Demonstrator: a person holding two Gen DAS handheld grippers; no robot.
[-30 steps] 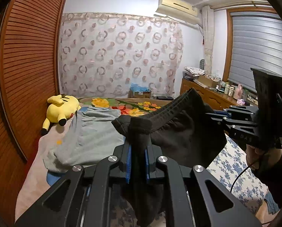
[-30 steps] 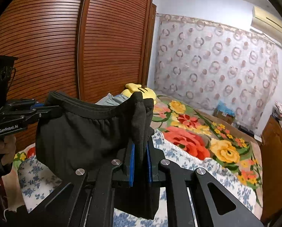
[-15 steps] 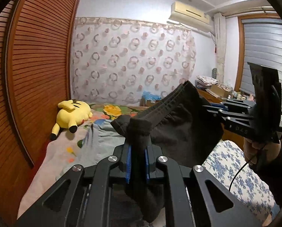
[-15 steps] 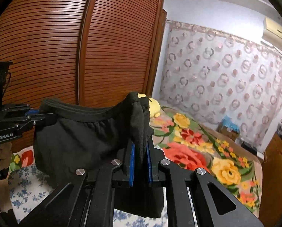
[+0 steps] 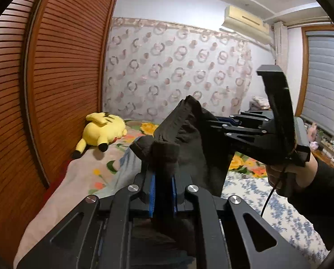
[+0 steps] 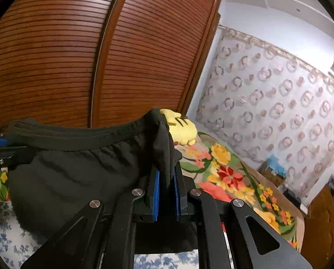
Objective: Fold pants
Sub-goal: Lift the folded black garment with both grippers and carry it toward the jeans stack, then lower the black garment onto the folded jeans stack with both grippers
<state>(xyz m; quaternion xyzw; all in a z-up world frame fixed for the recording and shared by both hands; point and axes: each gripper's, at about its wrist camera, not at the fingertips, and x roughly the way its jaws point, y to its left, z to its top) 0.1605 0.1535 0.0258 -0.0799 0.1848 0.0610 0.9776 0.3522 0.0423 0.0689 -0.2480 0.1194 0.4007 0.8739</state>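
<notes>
Black pants (image 6: pixel 72 170) hang in the air above the bed, stretched by the waistband between both grippers. My left gripper (image 5: pixel 163 168) is shut on one waistband corner, the cloth bunched between its blue pads (image 5: pixel 152 192). My right gripper (image 6: pixel 167 170) is shut on the other corner, cloth pinched between its blue pads (image 6: pixel 156 197). In the left wrist view the right gripper (image 5: pixel 214 123) enters from the right, held by a hand (image 5: pixel 287 174), with the pants (image 5: pixel 189 139) spanning the short gap. The pants' lower part hangs out of sight.
Below lies a bed with a flowered quilt (image 6: pixel 225 177) and a blue-patterned sheet (image 5: pixel 267 204). A yellow plush toy (image 5: pixel 102 132) rests by the wooden slatted wardrobe doors (image 5: pixel 54 89). A curtain (image 5: pixel 178 78) covers the far wall; a wooden dresser (image 6: pixel 321 222) stands at right.
The right gripper has swung in toward the left one, so the waistband span looks shorter. Both views have panned toward the wardrobe, and the grey garment on the bed has slipped behind the pants.
</notes>
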